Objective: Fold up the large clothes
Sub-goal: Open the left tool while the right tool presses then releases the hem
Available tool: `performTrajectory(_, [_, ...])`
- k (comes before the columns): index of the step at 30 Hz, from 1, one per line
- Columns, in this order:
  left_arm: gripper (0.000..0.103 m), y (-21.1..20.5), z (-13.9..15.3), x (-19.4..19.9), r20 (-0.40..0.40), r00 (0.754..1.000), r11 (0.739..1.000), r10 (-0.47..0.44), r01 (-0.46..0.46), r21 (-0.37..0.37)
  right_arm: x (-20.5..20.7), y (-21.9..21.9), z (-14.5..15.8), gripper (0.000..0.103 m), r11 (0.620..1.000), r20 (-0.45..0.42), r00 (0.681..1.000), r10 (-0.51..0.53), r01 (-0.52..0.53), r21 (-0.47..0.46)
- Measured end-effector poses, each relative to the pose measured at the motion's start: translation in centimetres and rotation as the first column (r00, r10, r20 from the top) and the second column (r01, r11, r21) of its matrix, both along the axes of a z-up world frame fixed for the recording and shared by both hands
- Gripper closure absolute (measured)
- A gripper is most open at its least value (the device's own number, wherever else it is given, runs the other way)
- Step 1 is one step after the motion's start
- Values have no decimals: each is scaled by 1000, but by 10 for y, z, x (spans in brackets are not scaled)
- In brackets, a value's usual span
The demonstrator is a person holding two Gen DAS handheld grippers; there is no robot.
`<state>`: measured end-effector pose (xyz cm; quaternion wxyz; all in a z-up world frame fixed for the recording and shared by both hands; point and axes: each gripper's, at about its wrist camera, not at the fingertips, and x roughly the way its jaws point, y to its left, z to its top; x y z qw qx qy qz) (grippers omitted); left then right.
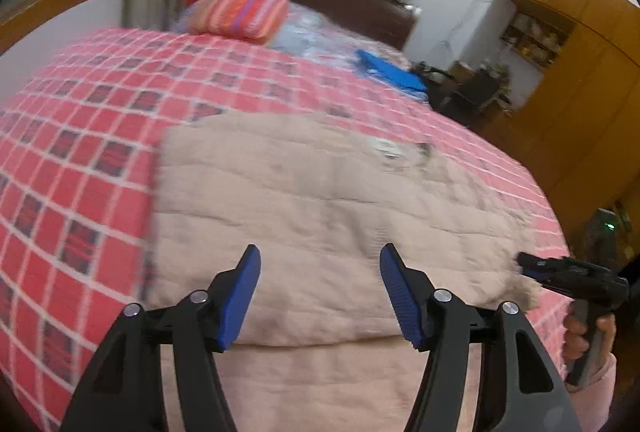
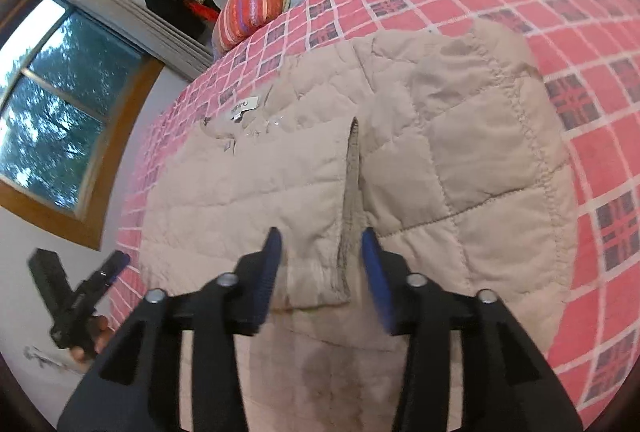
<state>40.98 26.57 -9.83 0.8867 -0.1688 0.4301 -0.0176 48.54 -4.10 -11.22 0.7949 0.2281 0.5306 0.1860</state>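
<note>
Jacket (image 2: 400,136), beige and quilted, lies spread on the bed (image 1: 80,152), and both tools hang over its near edge with nothing in them. The right gripper (image 2: 322,248) has its jaws parted on either side of a dark slit that runs up the cloth (a front opening or a fold line; which one is unclear), so it looks lined up to pinch the flap edge there. The left gripper (image 1: 320,268) has its jaws wide apart above the plain quilted panel, near the garment's left border, probably waiting for a matching hold so the two can lift one side evenly. Farther up the jacket a white label (image 2: 244,108) marks what is likely the collar, pointing toward the striped pillow (image 1: 240,14). Beyond that lies a blue item (image 1: 392,70), well apart from the work. The checked red cover gives a flat, roomy surface for folding.
</note>
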Motion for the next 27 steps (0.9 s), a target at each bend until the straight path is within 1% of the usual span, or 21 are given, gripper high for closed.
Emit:
performTrajectory(2, [40,13,-7,2,-46,998,998,49,-48,31,4,6,-7,57,1000,-30,1000,6,-6,-4])
performTrajectory(4, [40,27,-12,1,-62,991,990,116,-111,83,8,13,-13,57,1000,-42,999,23,-23,-3])
performTrajectory(5, [36,38,-16,0,-70,984,982,166,-158,103,10,18,-16,60,1000,-44,999,29,-29,-8])
performTrajectory(6, [34,45,-19,-1,-78,979,979,187,-179,96,12,21,-17,64,999,-42,999,33,-34,-18])
performTrajectory(8, [34,56,-27,0,-97,977,982,190,-188,35,13,26,-18,83,998,-40,998,46,-48,-30])
performTrajectory(10, [34,61,-36,4,-117,982,986,146,-154,-61,12,30,-15,92,997,-25,998,61,-63,-46])
performTrajectory(11, [36,61,-39,5,-123,983,986,135,-146,-86,12,31,-12,94,997,-13,998,64,-65,-53])
performTrajectory(12, [36,60,-40,6,-126,982,984,140,-152,-97,10,30,-6,95,997,7,998,60,-59,-56])
performTrajectory(13, [36,58,-40,7,-117,982,984,146,-157,-86,9,27,-2,95,997,22,998,53,-52,-58])
performTrajectory(16, [35,42,-40,11,-103,986,991,130,-133,-26,8,16,7,95,997,46,999,21,-17,-77])
performTrajectory(18, [35,33,-44,14,-111,986,992,126,-125,17,9,12,3,95,996,32,999,13,-10,-89])
performTrajectory(19, [35,29,-48,15,-121,984,991,129,-123,55,10,12,-2,95,995,19,1000,12,-10,-98])
performTrajectory(21, [33,26,-54,19,-136,982,988,131,-119,95,11,14,-16,95,993,-15,1000,16,-17,-117])
performTrajectory(22, [33,26,-56,20,-139,982,988,131,-118,100,12,14,-21,95,992,-25,1000,17,-20,-124])
performTrajectory(24, [33,28,-58,19,-144,981,989,131,-119,88,14,16,-29,95,991,-38,999,22,-26,-132])
performTrajectory(26, [34,31,-54,18,-148,980,990,132,-122,76,10,16,-24,90,988,-31,999,34,-39,-150])
performTrajectory(27, [36,32,-49,15,-146,979,988,141,-130,81,6,17,-18,89,985,-18,999,35,-38,-167])
